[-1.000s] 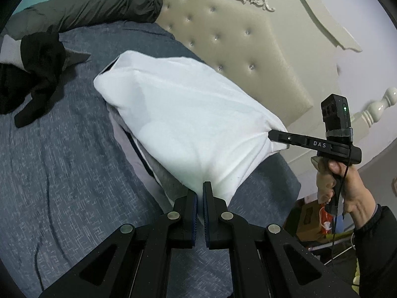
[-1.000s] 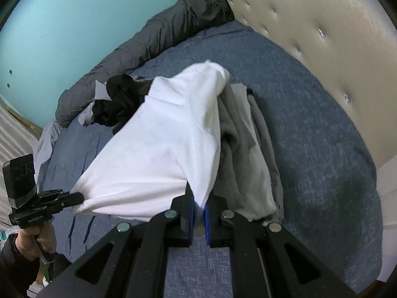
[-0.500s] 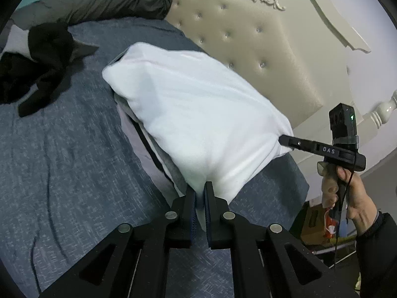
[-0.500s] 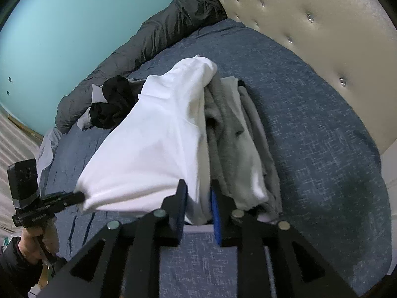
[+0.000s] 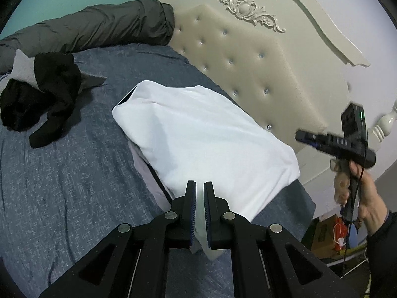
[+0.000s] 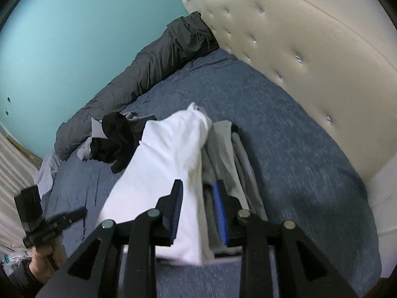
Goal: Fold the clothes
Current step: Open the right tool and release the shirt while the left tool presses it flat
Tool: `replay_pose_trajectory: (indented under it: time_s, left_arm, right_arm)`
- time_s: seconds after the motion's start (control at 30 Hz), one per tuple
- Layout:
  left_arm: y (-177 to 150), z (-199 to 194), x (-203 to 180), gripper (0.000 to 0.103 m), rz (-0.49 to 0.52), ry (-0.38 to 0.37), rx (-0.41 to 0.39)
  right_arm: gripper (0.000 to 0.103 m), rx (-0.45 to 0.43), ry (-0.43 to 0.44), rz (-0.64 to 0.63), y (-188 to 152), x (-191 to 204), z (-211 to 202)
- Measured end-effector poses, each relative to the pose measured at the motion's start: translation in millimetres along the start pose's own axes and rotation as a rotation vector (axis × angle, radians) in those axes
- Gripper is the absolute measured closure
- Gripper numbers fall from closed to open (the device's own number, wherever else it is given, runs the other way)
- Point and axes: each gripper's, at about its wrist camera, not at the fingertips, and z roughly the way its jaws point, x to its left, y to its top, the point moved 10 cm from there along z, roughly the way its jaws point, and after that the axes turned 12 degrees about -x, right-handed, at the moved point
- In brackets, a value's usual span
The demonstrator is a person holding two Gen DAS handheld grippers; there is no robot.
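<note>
The left gripper (image 5: 200,186) is clamped on a corner of the white garment (image 5: 198,134), cloth pinched between its nearly closed blue pads. The right gripper (image 6: 198,188) stands parted; its jaws have just been opening, and the white garment's edge and grey cloth lie between them without being pressed. The white garment lies spread over a stack of grey clothes (image 6: 228,154) on the blue bedspread (image 5: 62,173), near the tufted cream headboard (image 5: 248,69). A heap of black clothing (image 5: 42,99) sits well apart toward the far side, by a dark rolled duvet (image 5: 99,29) along the teal wall (image 6: 74,37). In the left wrist view the person's right hand (image 5: 357,186) holds its gripper clear of the garment's corner.
</note>
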Motion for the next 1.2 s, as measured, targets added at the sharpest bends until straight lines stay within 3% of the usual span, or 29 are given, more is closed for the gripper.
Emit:
replay_pose_trajectory:
  time_s: [0.07, 0.43, 0.73, 0.97, 1.0, 1.07, 1.2]
  left_arm:
    - [-1, 6, 0, 0.096, 0.002, 0.004, 0.002]
    - [-12, 29, 16, 0.096, 0.033, 0.016, -0.004]
    - [-18, 39, 19, 0.096, 0.024, -0.020, -0.013]
    - [-25, 42, 19, 0.096, 0.037, -0.028, -0.025]
    - [-25, 43, 19, 0.096, 0.039, -0.027, -0.027]
    - [-26, 44, 19, 0.096, 0.040, -0.028, -0.029]
    - [-27, 44, 20, 0.096, 0.032, -0.031, -0.031]
  right_arm:
    - [0.073, 0.023, -0.012, -0.007, 8, 3, 14]
    - [0.073, 0.153, -0.049, -0.154, 48, 32, 114]
    - [0.073, 0.222, -0.156, -0.201, 62, 9, 167]
    - [0.073, 0.278, -0.183, -0.214, 56, -2, 193]
    - [0.074, 0.285, -0.185, -0.225, 54, -2, 196]
    - [0.098, 0.269, -0.162, -0.226, 54, 0, 197]
    - [0.103, 0.225, -0.182, -0.232, 58, -4, 195]
